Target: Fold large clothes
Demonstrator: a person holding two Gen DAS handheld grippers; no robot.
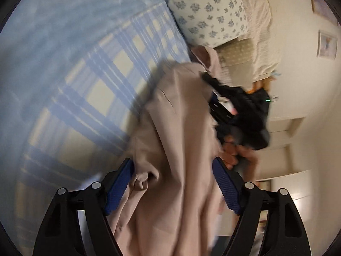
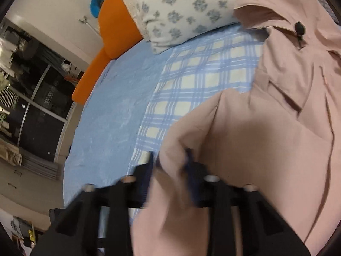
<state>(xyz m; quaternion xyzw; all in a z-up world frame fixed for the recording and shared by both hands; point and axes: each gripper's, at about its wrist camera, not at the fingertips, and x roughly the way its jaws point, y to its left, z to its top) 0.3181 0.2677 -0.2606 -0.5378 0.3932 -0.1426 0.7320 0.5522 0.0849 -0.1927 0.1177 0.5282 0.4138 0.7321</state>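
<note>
A large pale pink garment [image 2: 266, 128] lies spread over the right side of the bed, and a black cord toggle [image 2: 299, 28] shows near its collar. My right gripper [image 2: 170, 157] is shut on a bunched fold of it, lifted off the checked blanket. In the left wrist view the same garment [image 1: 181, 128] hangs down between the blue pads of my left gripper [image 1: 172, 166]. That gripper stands open, with the cloth loose in the gap. Beyond it, a hand holds the right gripper [image 1: 210, 81] with pink cloth at its tip.
The bed has a plain blue sheet [image 2: 110, 117] and a blue-and-cream checked blanket [image 2: 202, 68]. A floral pillow [image 2: 181, 4] and an orange cushion [image 2: 115, 21] lie at its head. Dark glass doors [image 2: 38, 98] stand to the left, and framed pictures [image 1: 327, 44] hang on the wall.
</note>
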